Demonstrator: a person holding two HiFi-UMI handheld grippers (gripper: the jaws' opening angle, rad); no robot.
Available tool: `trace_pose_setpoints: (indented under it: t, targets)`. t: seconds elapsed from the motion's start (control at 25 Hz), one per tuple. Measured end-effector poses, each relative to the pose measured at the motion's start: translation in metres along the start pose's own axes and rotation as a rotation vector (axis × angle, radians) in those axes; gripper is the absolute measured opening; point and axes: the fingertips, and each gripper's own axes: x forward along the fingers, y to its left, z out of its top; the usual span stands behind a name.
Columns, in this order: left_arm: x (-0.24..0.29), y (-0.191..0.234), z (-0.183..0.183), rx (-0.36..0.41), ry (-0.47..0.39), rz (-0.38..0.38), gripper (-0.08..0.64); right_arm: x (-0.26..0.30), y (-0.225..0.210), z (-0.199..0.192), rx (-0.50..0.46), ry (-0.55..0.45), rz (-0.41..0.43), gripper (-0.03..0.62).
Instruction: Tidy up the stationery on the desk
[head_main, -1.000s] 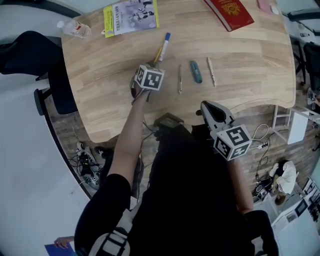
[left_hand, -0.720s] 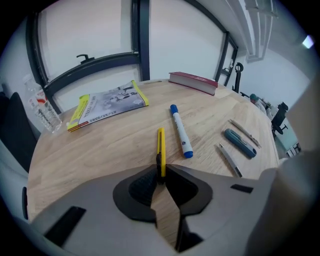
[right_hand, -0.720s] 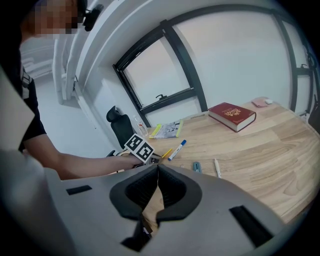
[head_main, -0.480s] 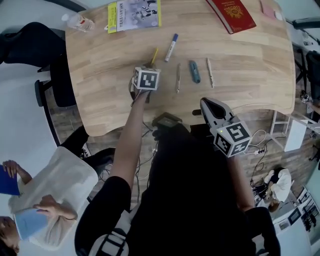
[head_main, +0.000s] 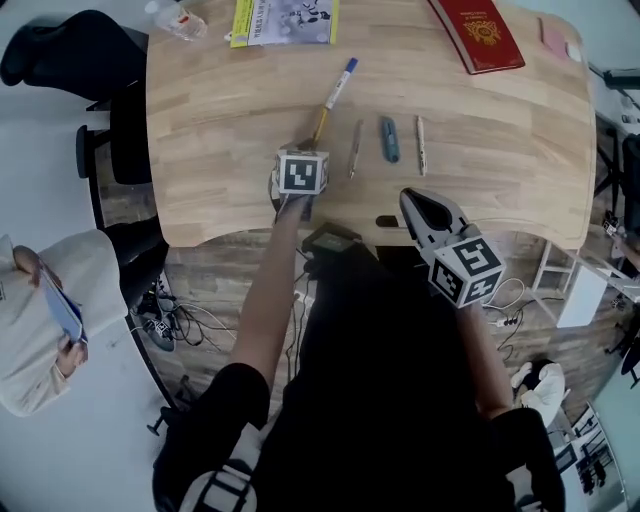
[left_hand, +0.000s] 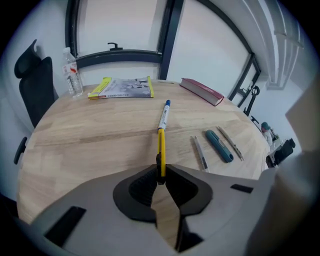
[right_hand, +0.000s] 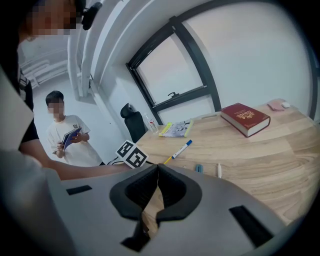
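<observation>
My left gripper (left_hand: 160, 172) (head_main: 309, 150) is shut on the near end of a yellow pen (left_hand: 161, 147) (head_main: 322, 123) that lies on the wooden desk (head_main: 220, 150). A white marker with a blue cap (left_hand: 163, 115) (head_main: 340, 82) lies just past the pen's far tip, in line with it. To the right lie a silver pen (head_main: 354, 150), a teal cutter (head_main: 389, 140) and a beige pen (head_main: 420, 145), side by side. My right gripper (head_main: 418, 203) (right_hand: 158, 168) hovers at the desk's near edge, shut with nothing in it.
At the far edge sit a red book (head_main: 483, 35), a yellow booklet (head_main: 285, 20), a water bottle (head_main: 180, 18) and a small pink item (head_main: 555, 42). A black chair (head_main: 70, 60) stands at the left. A person in a white top (head_main: 50, 310) stands left of the desk.
My left gripper has drawn back a little toward the near edge with the yellow pen in it. The right gripper has stayed at the near edge. A person has come into view at the left.
</observation>
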Motion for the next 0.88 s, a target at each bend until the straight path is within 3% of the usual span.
trace_pose_setpoints:
  t: [0.6,0.76,0.88]
  targets:
    - [-0.001,-0.016,-0.033,-0.155,0.005,0.025,0.077,-0.023,-0.014,-0.012,-0.042,0.034,0.031,0.021]
    - [-0.001,-0.02,-0.034,-0.125,0.002,0.022,0.086,-0.026,-0.015,-0.015,-0.04,0.038,0.031,0.021]
    - [-0.001,-0.026,-0.033,-0.097,0.008,0.002,0.144,-0.026,-0.014,-0.014,-0.038,0.033,0.033,0.021]
